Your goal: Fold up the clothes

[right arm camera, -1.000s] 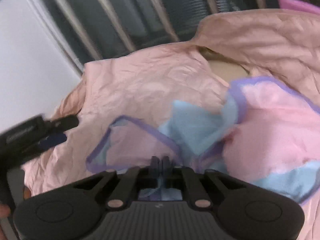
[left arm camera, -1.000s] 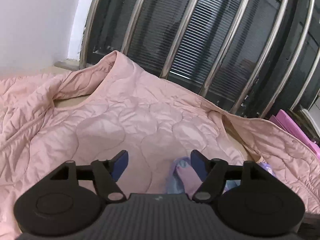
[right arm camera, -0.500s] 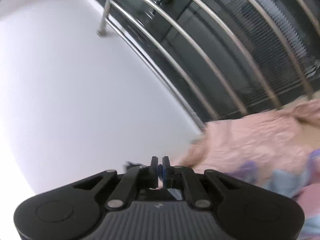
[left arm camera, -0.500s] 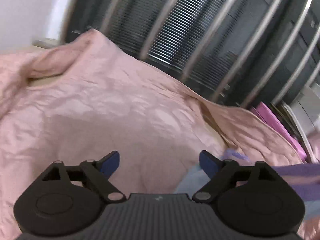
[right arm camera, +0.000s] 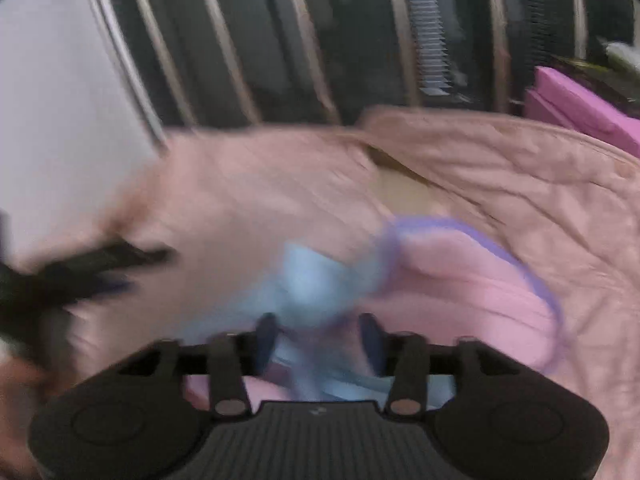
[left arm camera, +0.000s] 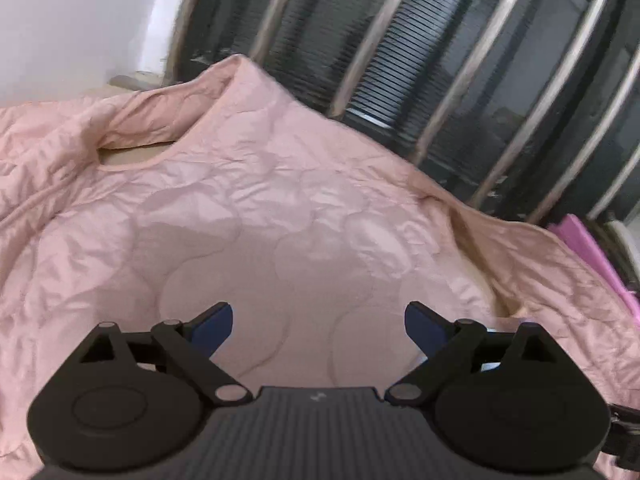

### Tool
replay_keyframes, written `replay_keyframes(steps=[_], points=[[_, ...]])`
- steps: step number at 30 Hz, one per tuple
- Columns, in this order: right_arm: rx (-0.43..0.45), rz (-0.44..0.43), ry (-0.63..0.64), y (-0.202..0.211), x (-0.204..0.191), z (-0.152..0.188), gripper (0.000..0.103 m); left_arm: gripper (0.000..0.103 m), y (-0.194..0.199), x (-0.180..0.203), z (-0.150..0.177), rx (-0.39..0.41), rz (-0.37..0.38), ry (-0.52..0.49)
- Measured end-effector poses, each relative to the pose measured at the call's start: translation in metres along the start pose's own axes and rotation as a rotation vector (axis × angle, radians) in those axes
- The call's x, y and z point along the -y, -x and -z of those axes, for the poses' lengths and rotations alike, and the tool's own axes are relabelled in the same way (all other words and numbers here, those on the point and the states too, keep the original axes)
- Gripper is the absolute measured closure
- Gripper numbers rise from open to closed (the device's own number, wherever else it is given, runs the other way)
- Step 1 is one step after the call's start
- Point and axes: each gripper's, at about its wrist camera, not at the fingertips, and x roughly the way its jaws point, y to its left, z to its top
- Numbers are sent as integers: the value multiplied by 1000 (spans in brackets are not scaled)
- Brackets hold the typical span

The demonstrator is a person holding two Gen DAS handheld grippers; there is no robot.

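**Release of the garment: both grippers standing apart over the quilt**

Left wrist view. I am holding the left gripper [left arm camera: 318, 326] with its jaws spread wide; they have just been opening further, and nothing is lying between them, only the pink quilted blanket [left arm camera: 260, 208] underneath. The garment is barely showing here: a pale sliver is peeking out past the right finger [left arm camera: 426, 326], so the piece is lying to that gripper's right, outside its jaws.

Right wrist view (blurred). I am holding the right gripper [right arm camera: 318, 338] with its jaws part-way apart; they have just been opening, and the pink and light-blue garment with purple trim [right arm camera: 460, 292] is sitting between and just ahead of them. I am reading the pads as no longer pressing on the cloth, though the blur is making this uncertain. The left gripper [right arm camera: 80, 268] is appearing as a dark smear at the left edge, with the garment well to its right.

Governing relation. The garment is lying directly ahead of the right gripper, bunched, stretching away to the right across the quilt. I am judging the right hand the nearer one for the next fold.
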Motion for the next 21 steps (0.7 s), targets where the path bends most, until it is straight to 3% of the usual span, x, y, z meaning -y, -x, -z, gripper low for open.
replay_keyframes(steps=[4, 5, 7, 8, 9, 12, 15, 19, 20, 21], points=[[-48, -239, -7, -10, -12, 0, 42, 9, 2, 11, 1, 5, 36, -25], [-73, -222, 12, -17, -15, 2, 42, 9, 2, 13, 2, 5, 45, -33], [-128, -141, 85, -35, -25, 10, 66, 9, 1, 17, 3, 4, 64, -51], [-154, -125, 127, -44, -32, 16, 93, 9, 1, 19, 4, 2, 75, -62], [-179, -142, 187, -50, -40, 23, 95, 9, 1, 23, 5, -1, 95, -83], [-174, -253, 531, -35, -83, 55, 95, 9, -2, 36, 12, -35, 125, -177], [-262, -339, 704, -28, -112, 74, 94, 9, -7, 50, 23, -94, 120, -308], [-274, -268, 695, -27, -108, 72, 88, 9, 5, 52, 28, -110, 169, -392], [-274, -255, 689, -25, -105, 71, 81, 9, 11, 53, 28, -99, 188, -404], [-271, -258, 689, -19, -102, 71, 66, 9, 17, 54, 28, -88, 207, -416]])
